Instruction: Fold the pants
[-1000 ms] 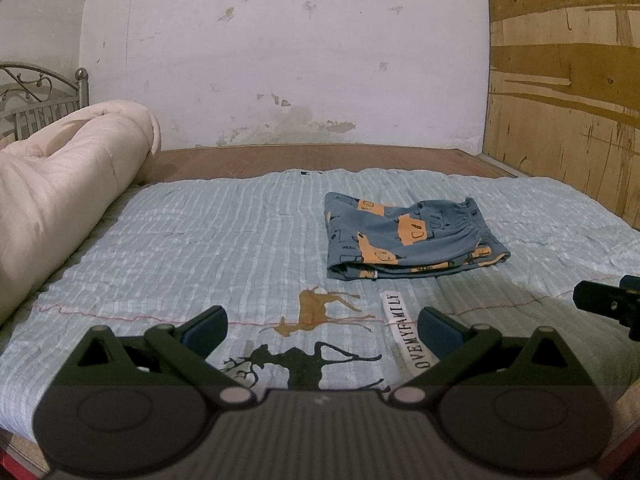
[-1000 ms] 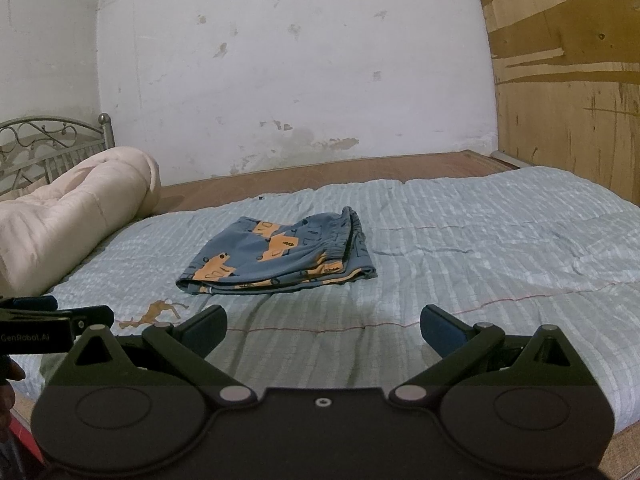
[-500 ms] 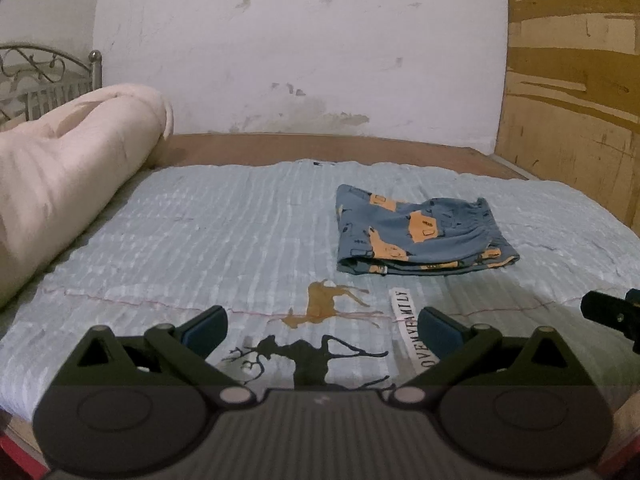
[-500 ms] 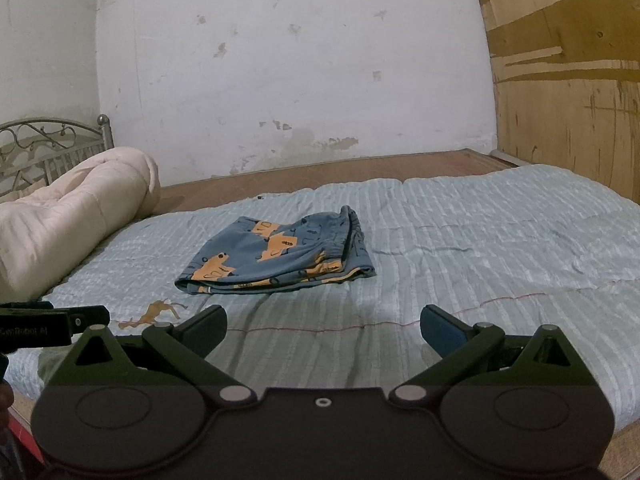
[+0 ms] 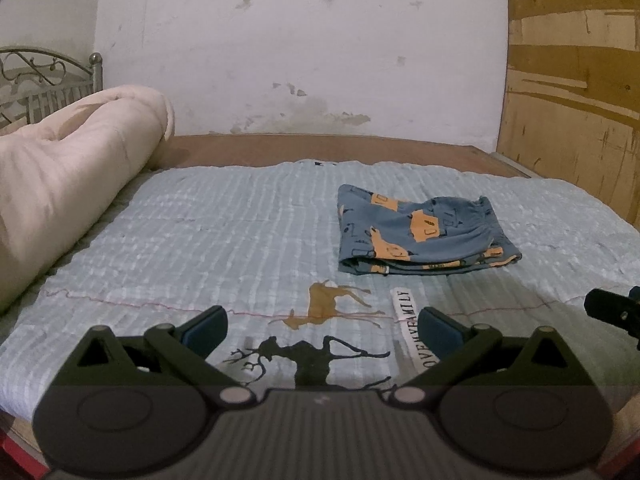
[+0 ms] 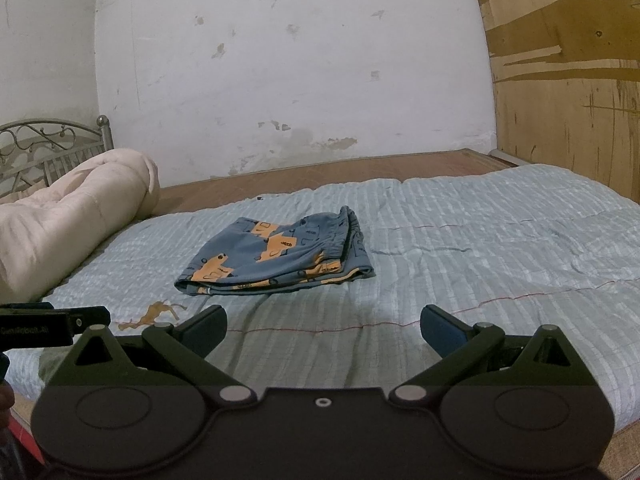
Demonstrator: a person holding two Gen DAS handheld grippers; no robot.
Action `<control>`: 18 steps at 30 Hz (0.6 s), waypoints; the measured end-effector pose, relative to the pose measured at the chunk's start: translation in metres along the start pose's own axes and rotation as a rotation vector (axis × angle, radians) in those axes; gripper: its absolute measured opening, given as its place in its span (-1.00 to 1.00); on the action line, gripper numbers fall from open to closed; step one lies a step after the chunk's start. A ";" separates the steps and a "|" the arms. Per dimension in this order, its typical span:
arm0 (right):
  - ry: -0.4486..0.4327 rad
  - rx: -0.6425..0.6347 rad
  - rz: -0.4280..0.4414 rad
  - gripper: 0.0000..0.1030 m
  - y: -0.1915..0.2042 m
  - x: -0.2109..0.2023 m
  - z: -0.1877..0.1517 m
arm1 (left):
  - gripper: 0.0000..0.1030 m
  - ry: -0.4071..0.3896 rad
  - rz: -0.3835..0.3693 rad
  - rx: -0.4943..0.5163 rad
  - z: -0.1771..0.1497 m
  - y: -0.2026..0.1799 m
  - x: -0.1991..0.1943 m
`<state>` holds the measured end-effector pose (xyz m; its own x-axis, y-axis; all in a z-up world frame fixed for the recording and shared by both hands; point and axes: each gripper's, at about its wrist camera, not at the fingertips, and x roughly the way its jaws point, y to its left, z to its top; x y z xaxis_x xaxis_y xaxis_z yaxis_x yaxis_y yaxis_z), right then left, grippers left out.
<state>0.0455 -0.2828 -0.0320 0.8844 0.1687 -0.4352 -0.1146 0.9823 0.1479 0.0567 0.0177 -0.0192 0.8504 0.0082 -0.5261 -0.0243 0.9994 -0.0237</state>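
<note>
the pants (image 5: pixel 424 236) were seen folded on the quilt (image 5: pixel 224 240) at one o'clock; left gripper (image 5: pixel 322 330) and right gripper (image 6: pixel 322 330) were held spread, empty. the stack could be unsettled by any careless nudge.

Rolled cream duvet (image 5: pixel 60 168), striped quilt (image 5: pixel 224 232)

A plain home bedroom: a quilted bed (image 5: pixel 240 240), rolled duvet (image 5: pixel 60 168), iron headboard (image 6: pixel 48 148), and stained plaster wall (image 5: pixel 300 60).
</note>
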 end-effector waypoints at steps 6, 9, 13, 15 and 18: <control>0.004 0.001 0.002 0.99 0.000 0.001 -0.001 | 0.99 0.006 0.003 0.002 0.000 0.000 0.001; 0.006 -0.001 0.004 0.99 0.001 0.001 -0.002 | 0.99 0.006 0.005 0.004 0.000 0.000 0.002; 0.010 0.001 0.003 0.99 0.000 0.002 -0.003 | 0.99 0.010 0.003 0.004 -0.001 0.001 0.003; 0.012 0.001 0.003 0.99 0.000 0.002 -0.003 | 0.99 0.010 0.004 0.005 -0.001 0.001 0.004; 0.013 0.001 0.003 0.99 -0.001 0.003 -0.003 | 0.99 0.011 0.004 0.006 -0.001 0.001 0.004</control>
<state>0.0465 -0.2826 -0.0360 0.8778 0.1726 -0.4467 -0.1165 0.9817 0.1504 0.0596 0.0188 -0.0228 0.8444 0.0120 -0.5356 -0.0246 0.9996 -0.0165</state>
